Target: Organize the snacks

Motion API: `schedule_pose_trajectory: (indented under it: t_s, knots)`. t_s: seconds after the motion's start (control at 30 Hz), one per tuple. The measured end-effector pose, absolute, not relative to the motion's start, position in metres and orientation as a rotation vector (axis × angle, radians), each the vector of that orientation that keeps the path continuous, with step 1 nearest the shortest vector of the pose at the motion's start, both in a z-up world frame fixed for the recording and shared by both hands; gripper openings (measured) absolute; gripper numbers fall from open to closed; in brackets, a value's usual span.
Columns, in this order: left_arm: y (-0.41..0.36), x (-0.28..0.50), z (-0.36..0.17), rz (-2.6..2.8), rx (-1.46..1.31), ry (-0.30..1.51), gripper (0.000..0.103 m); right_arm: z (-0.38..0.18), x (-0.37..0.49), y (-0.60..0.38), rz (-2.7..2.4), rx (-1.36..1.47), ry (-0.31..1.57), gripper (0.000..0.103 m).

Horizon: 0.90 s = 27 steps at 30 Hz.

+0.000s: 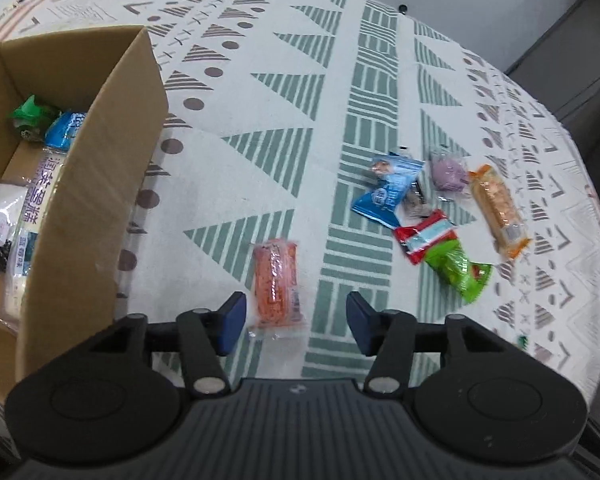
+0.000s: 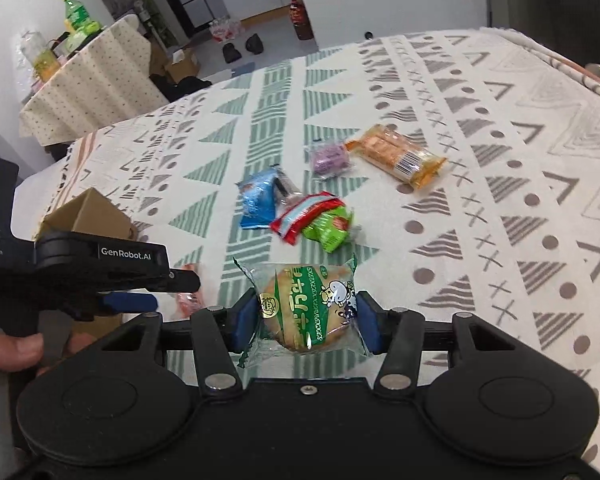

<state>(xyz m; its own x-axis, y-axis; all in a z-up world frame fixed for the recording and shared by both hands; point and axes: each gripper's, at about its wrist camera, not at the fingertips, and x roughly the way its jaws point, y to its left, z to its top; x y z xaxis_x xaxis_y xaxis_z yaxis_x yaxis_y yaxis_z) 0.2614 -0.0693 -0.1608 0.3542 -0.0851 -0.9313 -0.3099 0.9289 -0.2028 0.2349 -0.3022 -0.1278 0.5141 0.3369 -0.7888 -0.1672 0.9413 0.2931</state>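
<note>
I see cardboard box wall (image 1: 96, 184) blocking my left; bare tabletop (image 1: 260, 120) ahead passable; snack cluster (image 1: 428, 216) crowds right; pink packet (image 1: 276, 284) between left tongs (image 1: 296, 322).

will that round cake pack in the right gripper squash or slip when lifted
The round cake pack sits between the right gripper pads and looks soft, so a hard squeeze could probably dent it. Its glossy clear wrapper may slide a little. It seems light for its size, so lifting should be easy.
</note>
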Motion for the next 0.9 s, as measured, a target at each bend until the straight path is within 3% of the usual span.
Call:
schedule_pose_trajectory:
  t_s: [0.33, 0.4, 0.47, 0.5, 0.9]
  knots:
    - [-0.090, 0.270, -0.187, 0.220, -0.238, 1.194, 0.053, -0.137, 0.236, -0.326, 0.240, 0.208, 1.014, 0.050]
    - [-0.089, 0.271, -0.190, 0.237, -0.219, 1.196, 0.048, -0.138, 0.236, -0.328, 0.230, 0.210, 1.020, 0.050]
    - [-0.086, 0.270, -0.189, 0.260, -0.202, 1.187, 0.022, -0.139, 0.236, -0.327, 0.226, 0.213, 1.024, 0.050]
    - [-0.083, 0.270, -0.188, 0.262, -0.201, 1.186, 0.020, -0.138, 0.236, -0.326, 0.226, 0.215, 1.023, 0.050]
    - [-0.056, 0.247, -0.144, 0.220, -0.262, 1.105, 0.018, -0.113, 0.225, -0.299, 0.276, 0.204, 0.962, 0.050]
